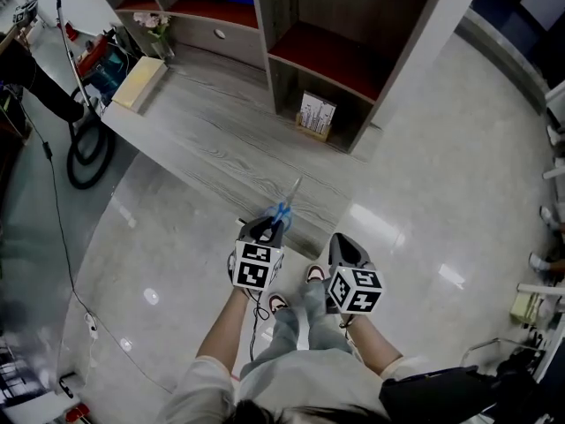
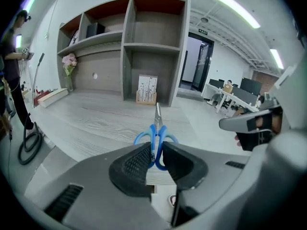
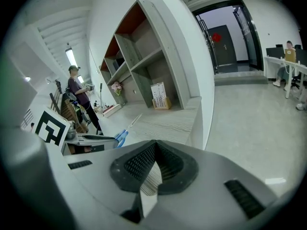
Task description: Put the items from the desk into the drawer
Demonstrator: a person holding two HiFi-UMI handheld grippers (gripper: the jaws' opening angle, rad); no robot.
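The person's two forearms reach forward over a glossy floor, a tool in each hand. The left gripper (image 1: 266, 230) (image 2: 155, 158) is clamped on a pair of scissors (image 1: 284, 205) (image 2: 157, 127). Its black ribbed pads pinch the blue handles from both sides, and the closed blades point away from the person toward the shelves (image 1: 328, 58). The scissors are held in the air over the near edge of the desk (image 1: 221, 144), not lying on it. The right gripper (image 1: 341, 244) (image 3: 154, 150) hangs just beside the left one, off the desk's end and over the floor. Its jaws are pressed together at the tips with nothing between them.

At the back of the grey wood-grain desk, a drawer (image 1: 221, 35) with a round knob sits under the shelves, its front flush. A small printed box (image 1: 316, 115) stands in the lower compartment to the right. A flat pale box (image 1: 139, 81) lies at the desk's left end, near a bunch of flowers (image 1: 155, 26).
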